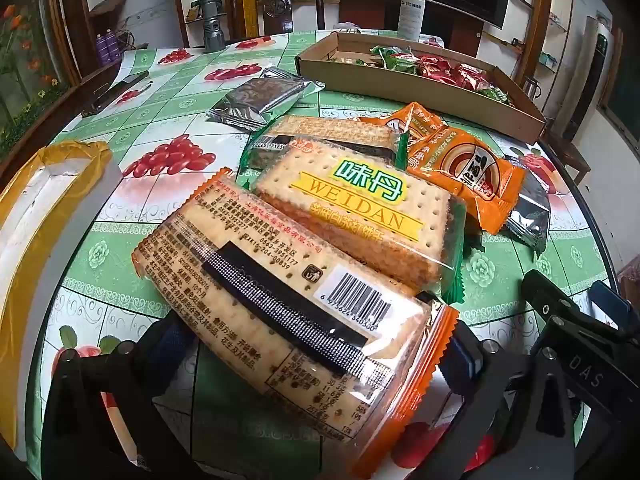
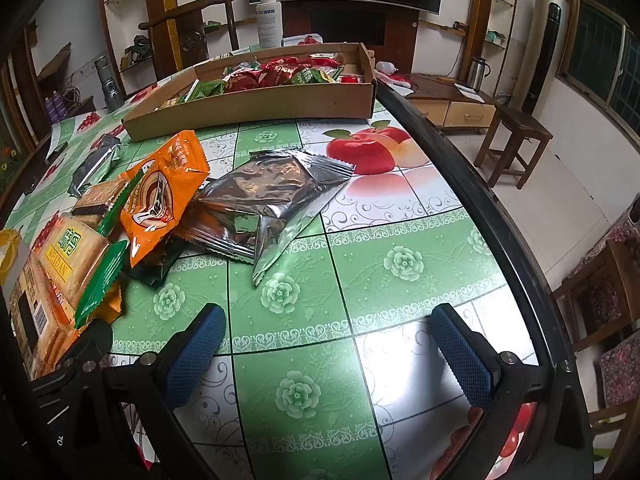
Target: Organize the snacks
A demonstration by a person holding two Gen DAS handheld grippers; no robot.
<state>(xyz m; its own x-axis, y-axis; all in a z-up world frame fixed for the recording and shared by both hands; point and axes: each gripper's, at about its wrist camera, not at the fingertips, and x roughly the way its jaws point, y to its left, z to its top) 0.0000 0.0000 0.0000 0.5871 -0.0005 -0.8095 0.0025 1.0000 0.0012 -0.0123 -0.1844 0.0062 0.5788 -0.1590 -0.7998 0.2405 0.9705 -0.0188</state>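
Note:
My left gripper point(image 1: 316, 354) is shut on an orange-edged cracker packet point(image 1: 288, 300), held barcode side up just above the table. Past it lie a green WEIDAN cracker packet point(image 1: 360, 208), another cracker packet point(image 1: 328, 132), an orange snack pouch point(image 1: 468, 168) and a silver foil packet point(image 1: 264, 98). The cardboard tray point(image 1: 400, 80) at the back holds several red and green snacks. My right gripper point(image 2: 328, 344) is open and empty above the tablecloth, short of a silver foil packet point(image 2: 272, 196). The orange pouch point(image 2: 160, 196) and the tray point(image 2: 256, 108) also show in the right wrist view.
A white box with yellow tape point(image 1: 44, 208) stands at the left. A spray bottle point(image 2: 269, 16) and a grey flashlight point(image 1: 212, 20) stand behind the tray. The table's dark edge point(image 2: 480, 184) runs along the right, with wooden stools point(image 2: 516, 140) beyond.

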